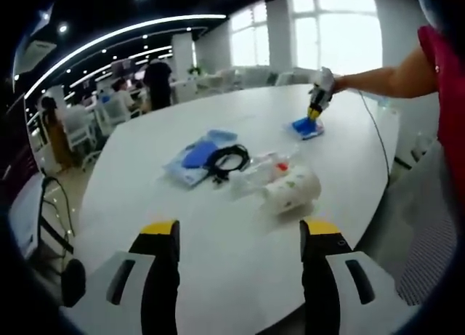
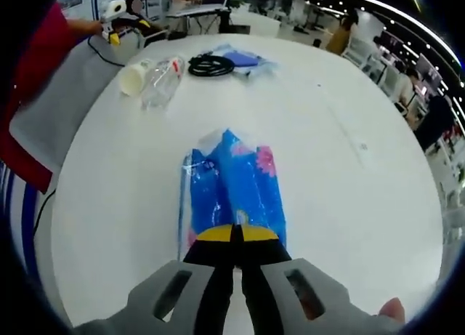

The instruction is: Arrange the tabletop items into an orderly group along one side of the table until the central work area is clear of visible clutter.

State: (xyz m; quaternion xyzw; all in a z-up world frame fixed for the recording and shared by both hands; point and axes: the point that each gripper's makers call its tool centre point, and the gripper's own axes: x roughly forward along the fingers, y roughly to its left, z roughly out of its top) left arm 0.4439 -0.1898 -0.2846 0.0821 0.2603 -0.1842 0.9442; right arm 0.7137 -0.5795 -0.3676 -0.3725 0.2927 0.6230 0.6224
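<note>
My right gripper (image 2: 233, 235) has its jaws closed together on the near edge of a blue plastic packet (image 2: 232, 182), which lies flat on the white table (image 2: 349, 175). In the left gripper view the same packet (image 1: 307, 127) sits far across the table under the right gripper (image 1: 317, 111). My left gripper (image 1: 240, 232) hangs open over the near table edge with nothing between its fingers. Ahead of it lie a tipped paper cup (image 1: 292, 190), a clear bottle (image 1: 263, 168), a coiled black cable (image 1: 227, 160) and a blue item in a clear bag (image 1: 195, 158).
From the right gripper view the cup (image 2: 134, 78), bottle (image 2: 163, 78), cable coil (image 2: 211, 65) and bagged blue item (image 2: 245, 59) cluster at the far end near the left gripper (image 2: 116, 21). A thin black cord (image 1: 378, 139) trails along the table's edge. Chairs and people stand beyond.
</note>
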